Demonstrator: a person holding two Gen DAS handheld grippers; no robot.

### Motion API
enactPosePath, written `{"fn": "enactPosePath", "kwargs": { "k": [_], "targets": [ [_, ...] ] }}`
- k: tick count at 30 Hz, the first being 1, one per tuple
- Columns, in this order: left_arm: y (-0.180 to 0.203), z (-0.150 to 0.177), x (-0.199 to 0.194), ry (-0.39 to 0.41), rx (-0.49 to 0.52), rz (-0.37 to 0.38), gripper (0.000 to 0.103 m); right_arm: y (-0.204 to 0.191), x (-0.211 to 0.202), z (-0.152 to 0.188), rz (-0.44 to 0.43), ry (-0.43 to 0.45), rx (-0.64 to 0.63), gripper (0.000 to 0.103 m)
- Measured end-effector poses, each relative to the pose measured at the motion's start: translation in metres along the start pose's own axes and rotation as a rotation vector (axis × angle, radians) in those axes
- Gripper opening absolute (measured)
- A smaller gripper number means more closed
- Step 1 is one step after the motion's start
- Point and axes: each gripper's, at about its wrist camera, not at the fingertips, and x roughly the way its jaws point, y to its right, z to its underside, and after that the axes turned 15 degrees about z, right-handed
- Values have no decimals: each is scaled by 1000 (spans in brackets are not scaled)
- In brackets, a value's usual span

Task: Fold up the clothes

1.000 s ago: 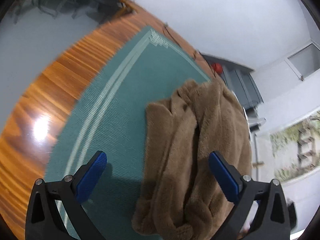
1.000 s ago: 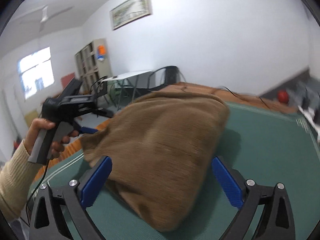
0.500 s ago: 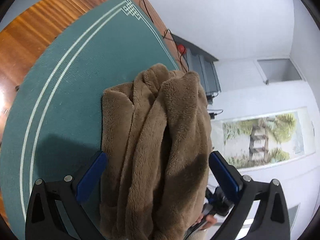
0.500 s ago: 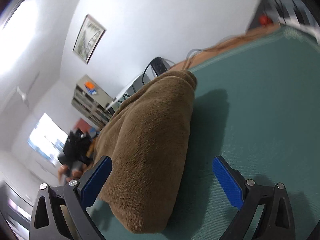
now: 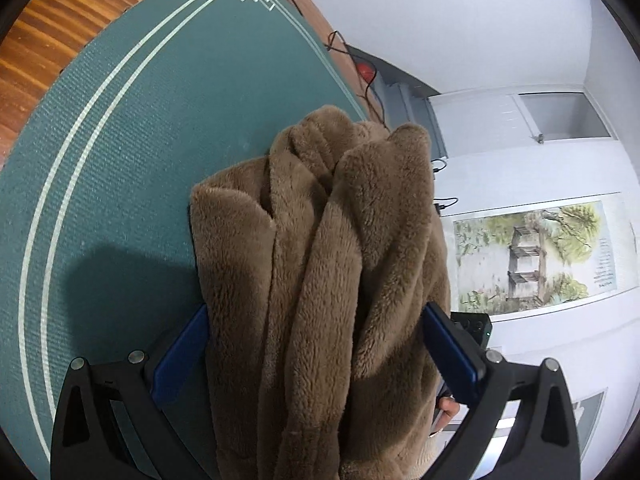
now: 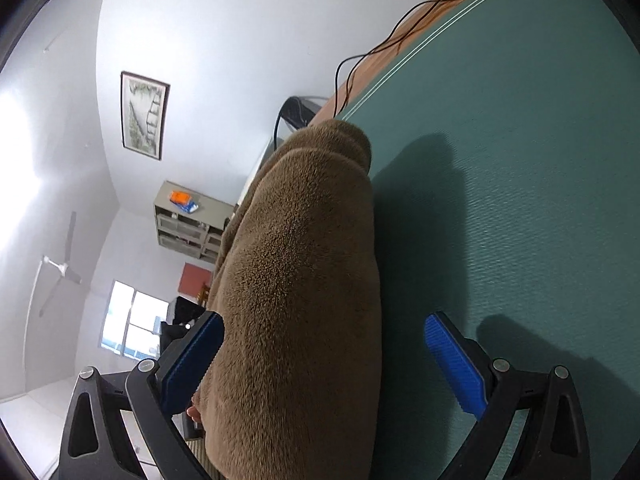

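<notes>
Between the wide-spread blue pads of the left gripper (image 5: 316, 354) lies a bunched brown fleece garment (image 5: 332, 280), not pinched. Right gripper (image 6: 326, 358) likewise gapes around the fleece, gripping nothing. Garment rests on the green mat (image 5: 120, 140) over a wooden table (image 5: 48, 36).

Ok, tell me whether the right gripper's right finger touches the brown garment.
Apart. The right wrist view shows green mat between that finger and the brown garment.

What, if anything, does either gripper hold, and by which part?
Nothing is gripped: the brown fleece garment lies between the open left gripper and right gripper.
</notes>
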Motion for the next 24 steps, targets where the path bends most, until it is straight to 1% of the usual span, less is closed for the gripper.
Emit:
{"fn": "enactPosePath", "kwargs": {
  "k": [3, 6, 9, 11, 14, 16, 19, 24],
  "targets": [
    [1, -1, -11, 6, 38, 7, 102, -8, 14, -3, 12, -22, -22, 102],
    [-3, -8, -16, -16, 27, 44, 102, -13, 26, -4, 11, -41, -27, 102],
    [-7, -11, 0, -70, 20, 66, 102, -14, 34, -5, -4, -57, -10, 102],
    [-10, -13, 12, -111, 24, 44, 102, -15, 40, -6, -15, -69, 6, 102],
    [-8, -17, 18, -145, 38, 33, 102, -18, 47, -7, -23, -83, 9, 102],
    [-8, -17, 18, -145, 32, 45, 102, -19, 51, -8, -40, -100, 10, 102],
    [-9, -11, 20, -166, 29, 99, 102, -22, 56, -9, -56, -119, -2, 102],
    [-6, -7, 17, -177, 63, 117, 102, -23, 60, -11, -90, -143, -26, 102]
  ]
}}
